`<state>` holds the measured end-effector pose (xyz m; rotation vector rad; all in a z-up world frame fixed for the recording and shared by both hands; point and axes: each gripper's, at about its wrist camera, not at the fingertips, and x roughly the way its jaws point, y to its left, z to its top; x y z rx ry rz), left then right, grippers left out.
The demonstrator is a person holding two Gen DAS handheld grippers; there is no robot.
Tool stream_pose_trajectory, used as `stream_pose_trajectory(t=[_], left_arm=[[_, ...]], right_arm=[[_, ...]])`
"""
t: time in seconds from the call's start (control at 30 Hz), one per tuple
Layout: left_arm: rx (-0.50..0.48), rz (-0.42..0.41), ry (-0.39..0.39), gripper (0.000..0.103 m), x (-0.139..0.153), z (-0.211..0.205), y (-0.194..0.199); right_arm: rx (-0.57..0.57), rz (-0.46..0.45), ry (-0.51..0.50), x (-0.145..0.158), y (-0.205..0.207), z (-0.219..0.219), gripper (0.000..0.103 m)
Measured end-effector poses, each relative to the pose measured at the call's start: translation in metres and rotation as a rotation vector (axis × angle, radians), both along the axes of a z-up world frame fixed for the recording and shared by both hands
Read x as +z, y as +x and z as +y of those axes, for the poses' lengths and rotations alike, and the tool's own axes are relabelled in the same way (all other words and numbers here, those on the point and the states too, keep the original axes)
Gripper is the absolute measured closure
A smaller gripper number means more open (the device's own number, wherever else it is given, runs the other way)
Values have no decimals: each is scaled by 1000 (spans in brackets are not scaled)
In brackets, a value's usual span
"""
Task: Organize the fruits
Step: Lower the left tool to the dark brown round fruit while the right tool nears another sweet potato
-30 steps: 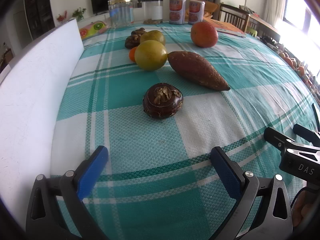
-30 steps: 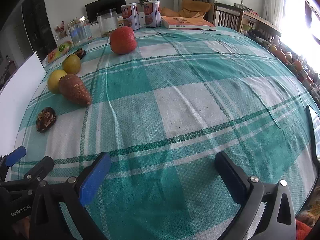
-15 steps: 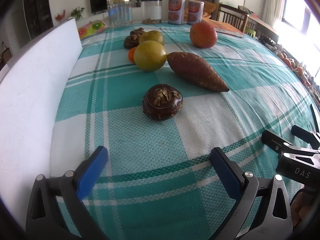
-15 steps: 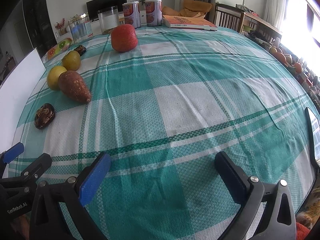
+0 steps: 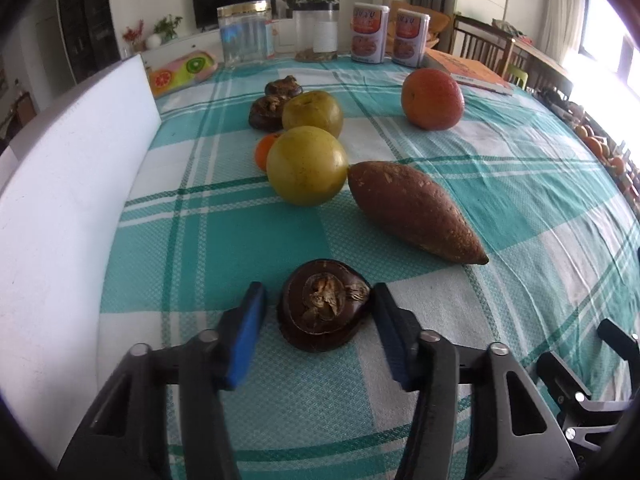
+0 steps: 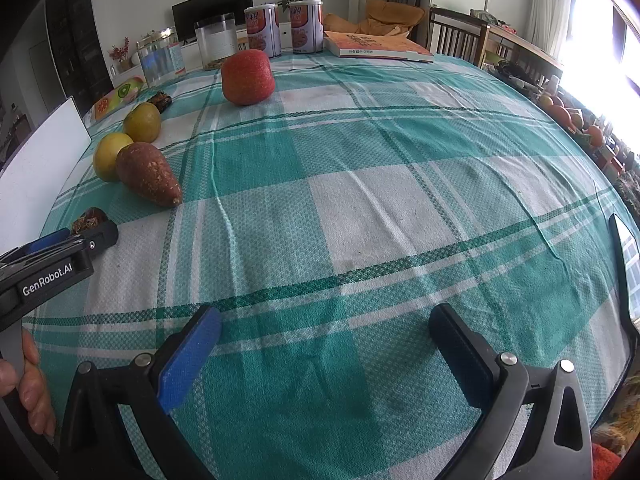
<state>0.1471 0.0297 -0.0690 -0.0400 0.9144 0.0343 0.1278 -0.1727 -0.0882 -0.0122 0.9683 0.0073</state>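
Note:
A dark brown water chestnut (image 5: 325, 311) lies on the green checked tablecloth, between the jaws of my left gripper (image 5: 320, 328). The right pad touches it; a small gap shows at the left pad, so the gripper is still open around it. Beyond lie a sweet potato (image 5: 412, 209), two yellow-green fruits (image 5: 306, 165) (image 5: 313, 114), a small orange (image 5: 265, 151), two more dark chestnuts (image 5: 267, 109) and a big red-orange fruit (image 5: 432, 99). My right gripper (image 6: 326, 352) is open and empty over bare cloth; the left gripper (image 6: 60, 256) shows at its left.
A white board (image 5: 60, 200) stands along the table's left edge. Jars (image 5: 244, 32), two cans (image 5: 370, 34) and a book (image 5: 468, 70) stand at the far end. Chairs and a side table with fruit are at the right.
My left gripper has moved forward to the water chestnut and narrowed its jaws around it. The right gripper has barely moved.

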Motion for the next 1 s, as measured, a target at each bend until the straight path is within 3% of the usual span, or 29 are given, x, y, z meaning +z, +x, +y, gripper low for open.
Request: stream_pose_trajectory(t=[0.33,0.47,0.57,1.0], left_arm=[[-7,41,-13,54,2,16,-42],[-2,25,16,22,-2,15,-44],[13,2,37,11,-6,16,-45],[25,14,18,3,-8,21,-42]], right_arm=[[0,0,-1,0,0,0,0],[0,0,-1,0,-1,0,0],[0,0,-1,0,-1,0,0],[0,0,-2,-1,0,1,0]])
